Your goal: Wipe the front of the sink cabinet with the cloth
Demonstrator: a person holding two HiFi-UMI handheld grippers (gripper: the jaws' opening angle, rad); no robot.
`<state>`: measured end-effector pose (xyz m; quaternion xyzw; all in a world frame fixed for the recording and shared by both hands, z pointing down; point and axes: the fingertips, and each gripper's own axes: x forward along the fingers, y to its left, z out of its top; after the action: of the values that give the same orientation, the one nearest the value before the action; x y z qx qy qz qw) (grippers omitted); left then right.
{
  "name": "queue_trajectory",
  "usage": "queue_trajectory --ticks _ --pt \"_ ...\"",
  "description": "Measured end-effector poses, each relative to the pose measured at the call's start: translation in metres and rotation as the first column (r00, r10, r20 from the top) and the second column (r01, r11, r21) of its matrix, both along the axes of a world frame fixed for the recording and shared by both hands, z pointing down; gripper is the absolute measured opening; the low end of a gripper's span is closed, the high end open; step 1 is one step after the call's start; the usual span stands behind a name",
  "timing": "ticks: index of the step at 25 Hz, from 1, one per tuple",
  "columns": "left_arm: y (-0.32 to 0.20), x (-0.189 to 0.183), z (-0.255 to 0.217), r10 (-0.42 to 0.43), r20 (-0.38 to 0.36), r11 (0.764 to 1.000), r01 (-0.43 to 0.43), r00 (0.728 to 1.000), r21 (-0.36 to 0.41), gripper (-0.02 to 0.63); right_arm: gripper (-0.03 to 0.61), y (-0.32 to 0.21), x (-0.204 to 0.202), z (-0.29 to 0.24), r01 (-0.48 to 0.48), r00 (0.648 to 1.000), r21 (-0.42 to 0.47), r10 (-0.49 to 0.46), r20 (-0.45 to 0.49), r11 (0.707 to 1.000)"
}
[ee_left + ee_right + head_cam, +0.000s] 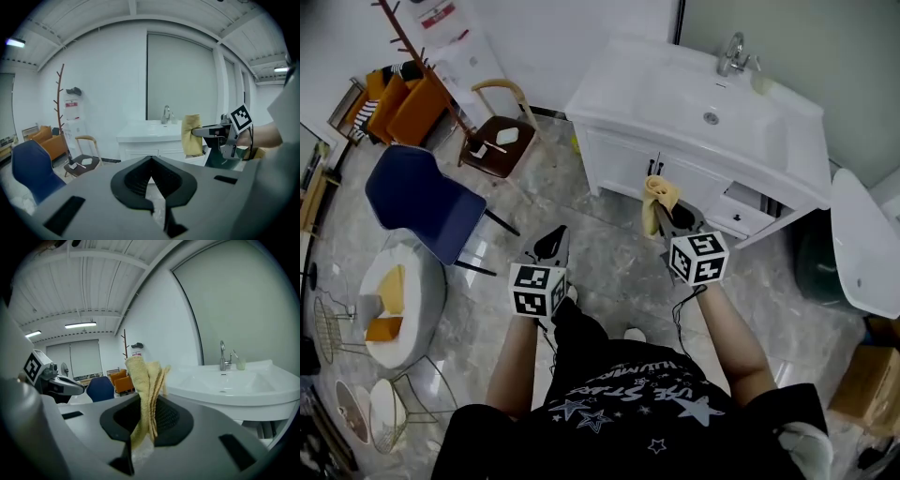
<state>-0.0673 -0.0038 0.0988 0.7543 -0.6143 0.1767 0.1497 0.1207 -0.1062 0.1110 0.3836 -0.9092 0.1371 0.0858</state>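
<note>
Wiping looks unstarted to me: my right gripper (147, 414) pinches the cloth (142, 380) near the sink cabinet (630, 159) front; left gripper (151, 182) closed, empty.

Head view: the cloth (660, 199) covers the right tool's (660, 216) tips and a strip of the cabinet (619, 164) front behind it. The coat rack (417, 52) runs off the top edge; a box (870, 384) and a white fixture (862, 244) are clipped at the right. In the left gripper view the left tool's (151, 160) own body blocks the cabinet's base — and in the right gripper view the right tool's body hides most of the cabinet below the sink (229, 383). The poster's (441, 16) print is too small to read.
</note>
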Motion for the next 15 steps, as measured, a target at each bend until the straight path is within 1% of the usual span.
queue_trajectory --ticks 3,6,9,11,15 --pt "0.026 0.016 -0.005 -0.048 0.001 0.999 0.048 0.999 -0.008 0.015 0.064 0.012 0.021 -0.008 0.015 1.0 0.001 -0.015 0.02 1.0" --pt "0.048 0.039 -0.009 -0.046 0.013 0.999 0.046 0.999 -0.011 0.015 0.064 0.025 0.032 -0.01 0.035 0.999 -0.009 -0.035 0.037 0.999" --pt "0.062 0.055 -0.01 -0.062 -0.004 0.998 0.062 0.998 -0.012 0.015 0.063 0.036 0.036 -0.009 0.058 0.998 -0.014 -0.057 0.041 0.998" --pt "0.07 0.058 -0.009 -0.086 -0.019 0.996 0.086 0.996 -0.014 0.015 0.063 0.042 0.037 -0.008 0.067 0.997 -0.021 -0.066 0.043 0.997" --pt "0.085 0.055 -0.006 -0.136 -0.021 0.99 0.135 0.991 -0.025 0.015 0.063 0.05 0.036 0.0 0.08 0.995 -0.051 -0.076 0.06 0.996"
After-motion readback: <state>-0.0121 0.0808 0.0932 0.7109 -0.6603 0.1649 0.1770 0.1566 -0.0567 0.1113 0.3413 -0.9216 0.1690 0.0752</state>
